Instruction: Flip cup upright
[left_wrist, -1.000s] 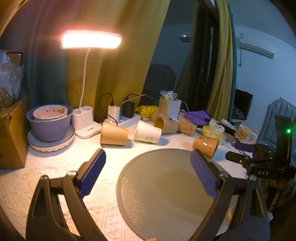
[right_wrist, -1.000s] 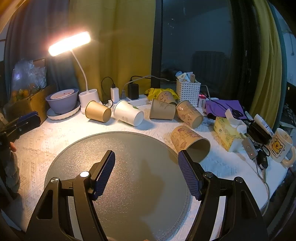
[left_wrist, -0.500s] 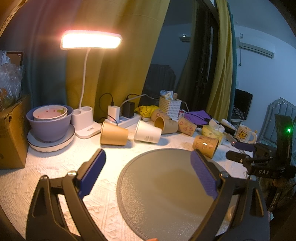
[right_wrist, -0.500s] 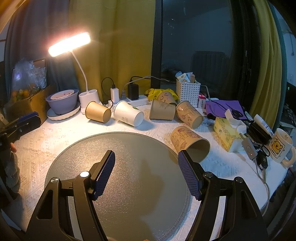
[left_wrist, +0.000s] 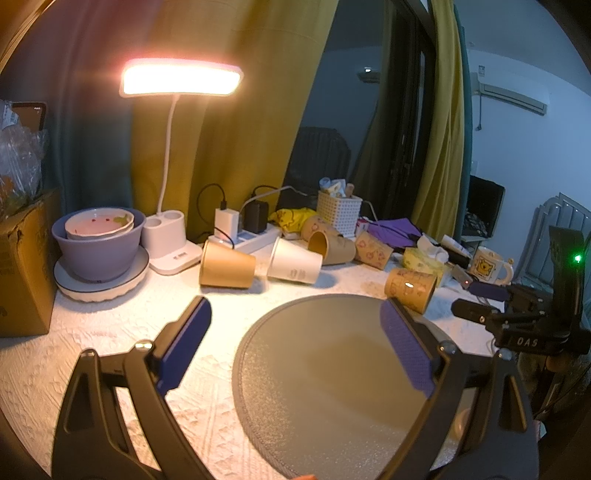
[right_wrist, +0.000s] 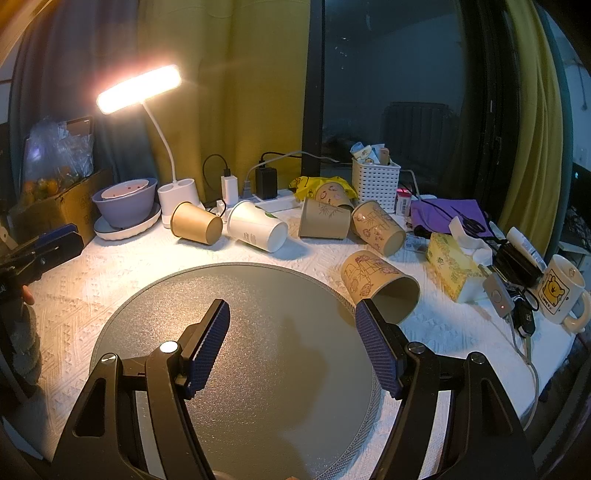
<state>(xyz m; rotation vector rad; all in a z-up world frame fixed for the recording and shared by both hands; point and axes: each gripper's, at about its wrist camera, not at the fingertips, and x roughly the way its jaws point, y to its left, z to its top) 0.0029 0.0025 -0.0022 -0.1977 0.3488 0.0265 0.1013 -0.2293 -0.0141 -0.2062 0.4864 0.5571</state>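
Several paper cups lie on their sides on the white cloth beyond a round grey mat (right_wrist: 258, 350). A printed tan cup (right_wrist: 376, 286) lies at the mat's right edge, mouth toward me, just past my right gripper's right finger; it also shows in the left wrist view (left_wrist: 410, 290). Further back lie a plain brown cup (right_wrist: 195, 223), a white cup (right_wrist: 256, 230) and more printed cups (right_wrist: 376, 227). My right gripper (right_wrist: 293, 350) is open and empty over the mat. My left gripper (left_wrist: 295, 350) is open and empty over the mat's left edge.
A lit desk lamp (right_wrist: 173, 197), a purple bowl on a plate (right_wrist: 125, 206), a power strip (right_wrist: 273, 201), a white basket (right_wrist: 375, 182), a tissue box (right_wrist: 452, 271), keys and a bear mug (right_wrist: 563, 293) crowd the back and right. A cardboard box (left_wrist: 22, 266) stands at the left.
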